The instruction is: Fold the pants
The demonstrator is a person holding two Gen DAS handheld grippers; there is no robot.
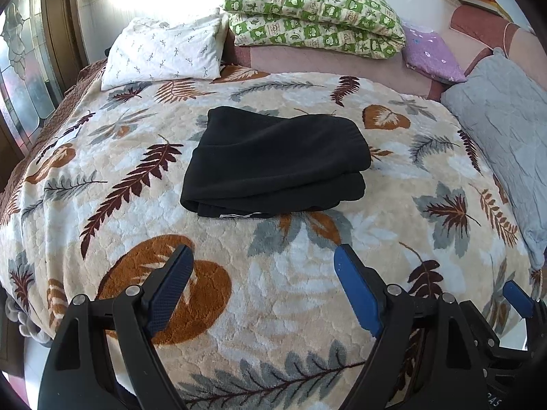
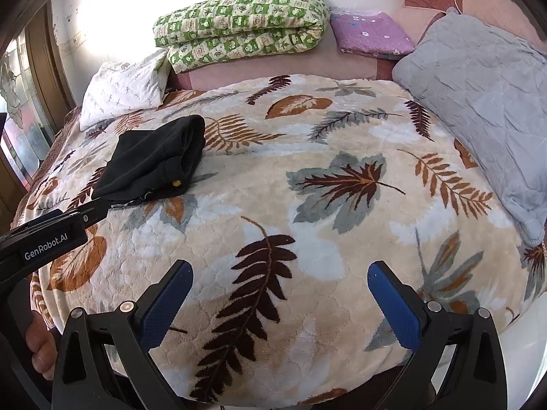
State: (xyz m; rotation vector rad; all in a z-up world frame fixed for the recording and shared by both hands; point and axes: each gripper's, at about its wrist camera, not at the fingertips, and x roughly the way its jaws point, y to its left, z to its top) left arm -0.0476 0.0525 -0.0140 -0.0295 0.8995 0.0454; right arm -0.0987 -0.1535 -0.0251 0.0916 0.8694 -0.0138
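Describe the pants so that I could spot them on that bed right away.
Look at the leaf-patterned blanket that covers the bed. On it lies a folded bundle, the pants. It is plain black, unlike the patterned pillows and quilts behind it.

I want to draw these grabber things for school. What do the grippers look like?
Each gripper, left and right, is a black plastic frame shaped like a wide V, with small round silver bolts at the joints. Its two fingers carry flat blue pads with a bumpy, dotted surface. The side of the left one has white lettering reading GenRobot.AI. No cables show.
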